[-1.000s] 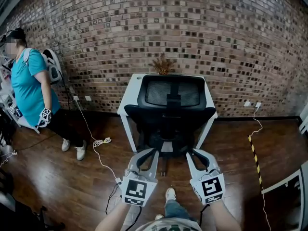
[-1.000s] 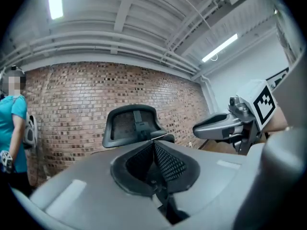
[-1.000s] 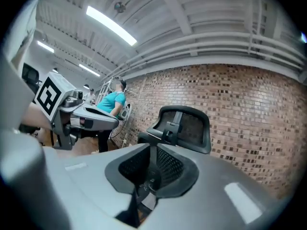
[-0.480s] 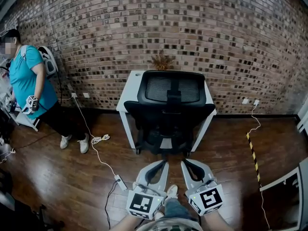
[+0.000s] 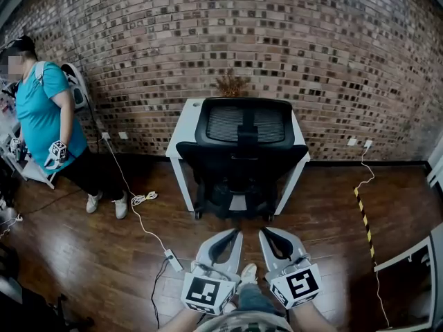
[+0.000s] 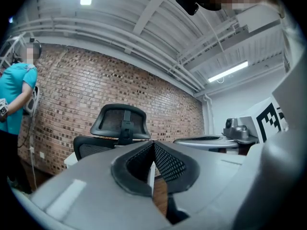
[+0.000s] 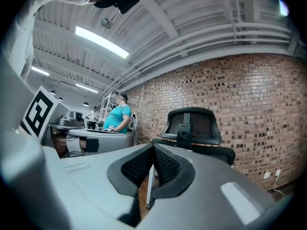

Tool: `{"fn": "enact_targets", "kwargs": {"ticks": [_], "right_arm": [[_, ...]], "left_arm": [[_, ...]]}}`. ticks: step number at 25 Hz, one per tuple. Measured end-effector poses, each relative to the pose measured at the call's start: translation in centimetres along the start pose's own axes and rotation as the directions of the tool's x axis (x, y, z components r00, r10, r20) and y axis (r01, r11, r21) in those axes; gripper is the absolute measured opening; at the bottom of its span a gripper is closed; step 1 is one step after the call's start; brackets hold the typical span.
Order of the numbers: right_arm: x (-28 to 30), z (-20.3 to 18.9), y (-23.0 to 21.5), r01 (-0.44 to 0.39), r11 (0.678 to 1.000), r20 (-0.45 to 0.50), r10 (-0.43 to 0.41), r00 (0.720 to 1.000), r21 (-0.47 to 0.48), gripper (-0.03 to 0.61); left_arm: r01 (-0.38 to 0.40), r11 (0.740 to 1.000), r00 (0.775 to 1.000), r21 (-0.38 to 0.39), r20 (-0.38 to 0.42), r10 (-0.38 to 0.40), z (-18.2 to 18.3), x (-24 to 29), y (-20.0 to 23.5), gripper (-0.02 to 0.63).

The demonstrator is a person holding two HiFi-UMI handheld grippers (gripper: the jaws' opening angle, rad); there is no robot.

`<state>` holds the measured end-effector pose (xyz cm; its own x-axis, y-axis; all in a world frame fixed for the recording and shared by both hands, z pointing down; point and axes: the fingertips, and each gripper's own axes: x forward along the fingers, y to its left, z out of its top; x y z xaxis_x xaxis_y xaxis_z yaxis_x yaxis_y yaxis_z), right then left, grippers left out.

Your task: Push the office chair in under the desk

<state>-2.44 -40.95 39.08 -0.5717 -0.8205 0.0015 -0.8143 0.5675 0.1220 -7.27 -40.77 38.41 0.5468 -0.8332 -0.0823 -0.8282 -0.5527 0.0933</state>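
A black mesh-backed office chair (image 5: 242, 151) stands against the brick wall, its seat in under the white desk (image 5: 184, 122). My left gripper (image 5: 235, 234) and right gripper (image 5: 262, 232) hover side by side over the wooden floor, a short way back from the chair and touching nothing. Both are shut and empty, with their tips pointing at the chair. In the left gripper view the shut left gripper (image 6: 153, 145) is level with the chair (image 6: 119, 123). In the right gripper view the right gripper (image 7: 153, 148) faces the chair (image 7: 192, 124).
A person in a teal shirt (image 5: 41, 109) stands at the left by white equipment. A white cable and power strip (image 5: 169, 258) trail across the floor left of me. Yellow-black floor tape (image 5: 365, 216) and a white frame (image 5: 415, 258) lie at the right. A dried plant (image 5: 232, 85) tops the desk.
Both grippers have drawn back from the chair toward me and come closer together. The chair sits slightly further in under the desk. The person at the left has shifted about.
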Motion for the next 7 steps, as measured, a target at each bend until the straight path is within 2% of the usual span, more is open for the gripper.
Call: {"fn": "enact_targets", "kwargs": {"ticks": [7], "right_arm": [[0.47,-0.22,-0.54,-0.003,1.000,-0.001,0.003,1.000,-0.004,0.000]], "left_arm": [[0.007,1.000,1.000,-0.002,-0.007,-0.007,-0.56,0.88,0.19,0.017]]}}
